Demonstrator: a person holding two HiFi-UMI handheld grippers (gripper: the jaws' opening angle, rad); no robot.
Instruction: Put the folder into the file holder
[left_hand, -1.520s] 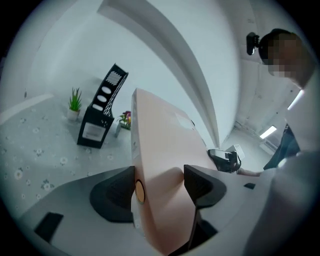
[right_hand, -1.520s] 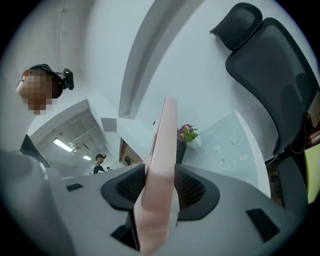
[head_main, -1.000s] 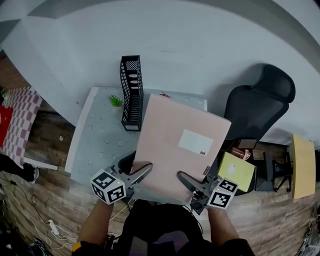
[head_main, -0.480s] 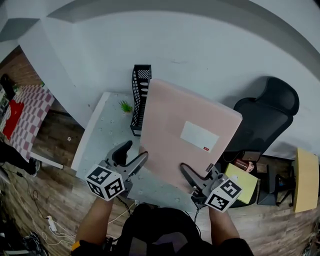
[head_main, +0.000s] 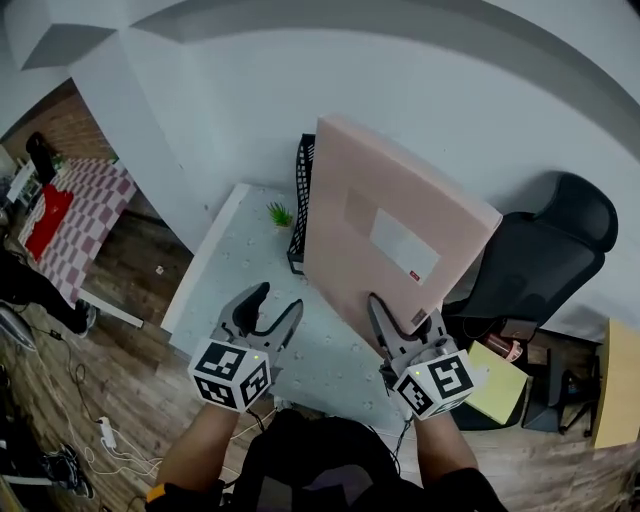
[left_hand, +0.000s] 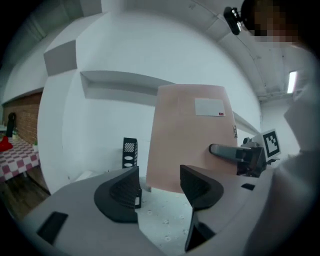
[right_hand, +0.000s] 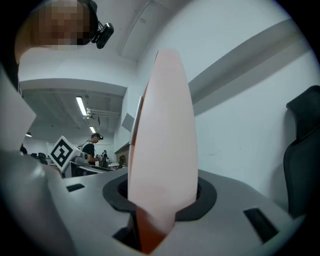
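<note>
Head view showed the right gripper (head_main: 405, 322) pinching the upright folder (head_main: 400, 235) by its bottom edge — file holder (head_main: 298, 215) just leftward. Nothing sat in the left gripper (head_main: 278, 302), whose jaws were closing.

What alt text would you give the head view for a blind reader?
A person's right hand-held gripper clamps the lower edge of a pink folder, raised nearly upright above a pale table. The left hand-held gripper hangs beside it, its jaws closing with nothing between them. Beyond the folder stand a black mesh file holder and a small green plant.

Pink folder (head_main: 400, 235) upright, black mesh file holder (head_main: 298, 215) beside
</note>
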